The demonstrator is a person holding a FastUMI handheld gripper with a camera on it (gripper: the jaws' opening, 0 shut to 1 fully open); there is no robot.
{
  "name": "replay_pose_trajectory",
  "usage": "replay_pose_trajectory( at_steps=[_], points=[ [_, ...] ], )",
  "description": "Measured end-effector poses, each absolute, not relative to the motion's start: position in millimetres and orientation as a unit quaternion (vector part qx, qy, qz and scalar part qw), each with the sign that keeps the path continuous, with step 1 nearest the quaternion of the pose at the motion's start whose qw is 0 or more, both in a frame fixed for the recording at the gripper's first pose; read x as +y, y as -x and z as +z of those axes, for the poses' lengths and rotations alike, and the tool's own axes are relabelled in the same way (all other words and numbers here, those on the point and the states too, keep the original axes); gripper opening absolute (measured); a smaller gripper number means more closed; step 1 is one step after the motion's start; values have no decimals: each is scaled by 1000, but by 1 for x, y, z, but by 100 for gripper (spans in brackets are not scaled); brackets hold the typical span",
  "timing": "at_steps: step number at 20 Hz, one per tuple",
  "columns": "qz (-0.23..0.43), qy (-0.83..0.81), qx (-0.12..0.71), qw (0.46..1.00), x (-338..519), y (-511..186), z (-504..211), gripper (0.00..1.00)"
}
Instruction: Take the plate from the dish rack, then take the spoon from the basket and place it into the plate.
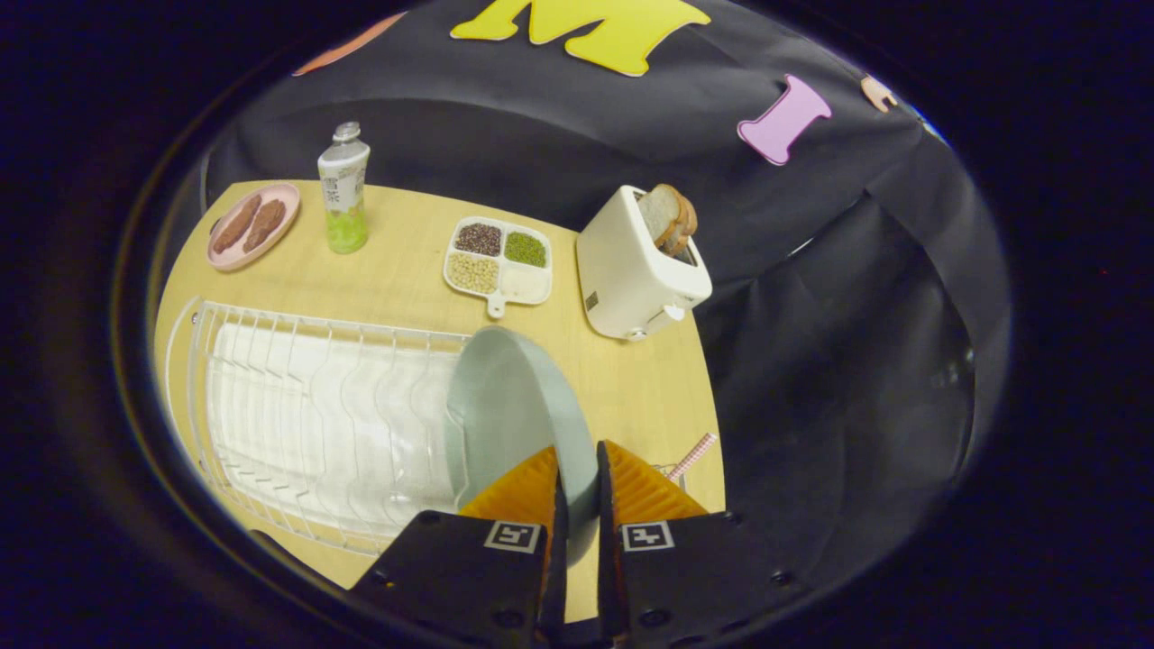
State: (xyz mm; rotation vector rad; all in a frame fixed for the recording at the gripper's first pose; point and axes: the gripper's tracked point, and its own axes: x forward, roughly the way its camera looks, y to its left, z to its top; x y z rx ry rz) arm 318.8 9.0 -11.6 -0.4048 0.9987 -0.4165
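We have the gripper (577,487) clenched on the rim of the pale green plate (505,406), which stands on edge at the white dish rack's (297,406) near end. Held by so thin an edge, it may pivot or snag a wire. Beyond lie the wooden table (397,270), toaster (636,266), and bottle (343,189).

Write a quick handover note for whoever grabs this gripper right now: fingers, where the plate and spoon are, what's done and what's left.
Gripper: fingers closed on the rim of the pale green plate, which stands on edge at the right end of the white dish rack.
Done: plate gripped; whether it is lifted clear of the rack can't be told.
Left: set the plate flat on the table, then fetch the spoon from the basket and put it in the plate. A pink checked handle pokes up just right of the fingers, possibly the spoon.
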Motion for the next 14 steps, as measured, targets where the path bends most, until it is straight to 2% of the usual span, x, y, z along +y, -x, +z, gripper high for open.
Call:
replay_pose_trajectory(
  at_steps=[14],
  points=[
    [-268, 268, 383, 842, 40, -297, 3, 17]
  ],
)
